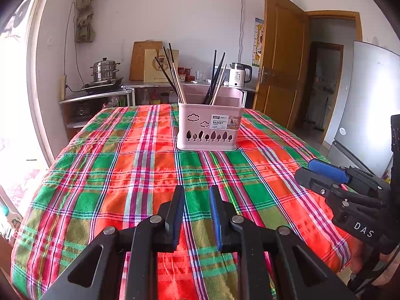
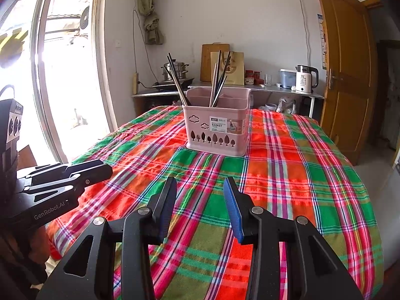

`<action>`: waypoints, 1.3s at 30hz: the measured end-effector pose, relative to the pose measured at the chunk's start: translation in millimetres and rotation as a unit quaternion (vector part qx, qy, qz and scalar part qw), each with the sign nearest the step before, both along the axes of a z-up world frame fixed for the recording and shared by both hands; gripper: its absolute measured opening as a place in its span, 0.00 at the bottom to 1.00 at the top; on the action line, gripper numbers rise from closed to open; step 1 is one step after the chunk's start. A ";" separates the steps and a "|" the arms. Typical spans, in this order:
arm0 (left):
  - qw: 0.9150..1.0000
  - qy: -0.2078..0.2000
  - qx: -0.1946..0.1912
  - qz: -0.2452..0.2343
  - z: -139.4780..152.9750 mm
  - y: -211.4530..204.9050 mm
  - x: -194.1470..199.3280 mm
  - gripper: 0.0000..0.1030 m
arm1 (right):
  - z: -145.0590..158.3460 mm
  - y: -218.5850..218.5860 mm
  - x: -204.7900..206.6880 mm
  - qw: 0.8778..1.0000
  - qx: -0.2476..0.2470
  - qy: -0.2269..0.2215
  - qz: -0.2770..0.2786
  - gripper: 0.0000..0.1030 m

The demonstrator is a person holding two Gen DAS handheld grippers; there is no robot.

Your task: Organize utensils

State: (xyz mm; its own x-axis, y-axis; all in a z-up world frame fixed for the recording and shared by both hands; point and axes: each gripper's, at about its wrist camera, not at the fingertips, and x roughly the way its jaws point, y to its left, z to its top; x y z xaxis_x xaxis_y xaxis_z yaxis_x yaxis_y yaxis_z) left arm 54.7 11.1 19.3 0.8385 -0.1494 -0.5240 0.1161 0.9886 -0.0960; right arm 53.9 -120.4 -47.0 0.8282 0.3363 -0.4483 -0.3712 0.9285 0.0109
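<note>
A pink plastic utensil basket (image 1: 190, 130) (image 2: 197, 125) stands upright at the middle of a table under a red-green plaid cloth (image 1: 112, 175) (image 2: 287, 175). Dark and pale chopsticks (image 1: 172, 75) (image 2: 176, 77) lean out of its left compartment. More chopsticks (image 1: 215, 80) (image 2: 218, 80) stand in another compartment to the right. My left gripper (image 1: 196, 195) hovers over the near cloth, open by a narrow gap with nothing between its blue pads. My right gripper (image 2: 200, 185) is open wider and empty, also short of the basket. Each gripper shows in the other's view: the right gripper (image 1: 303, 168), the left gripper (image 2: 107, 170).
Behind the table runs a steel counter (image 1: 150, 85) with a steamer pot (image 1: 105, 71), a cutting board, a paper bag, jars and a white kettle (image 2: 305, 80). A window is at the left. A wooden door (image 2: 345, 75) and a fridge (image 1: 370, 105) are at the right.
</note>
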 end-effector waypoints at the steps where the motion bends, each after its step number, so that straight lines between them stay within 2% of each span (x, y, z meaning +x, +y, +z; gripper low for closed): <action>1: 1.000 0.000 0.000 0.000 0.1 0.1 -0.2 0.19 | 0.0 0.0 0.5 1.000 0.000 0.000 0.000 0.39; 39: 1.000 0.002 0.016 0.008 -2.7 -4.7 -1.6 0.19 | 0.6 -0.1 -1.7 1.000 0.003 0.002 0.001 0.39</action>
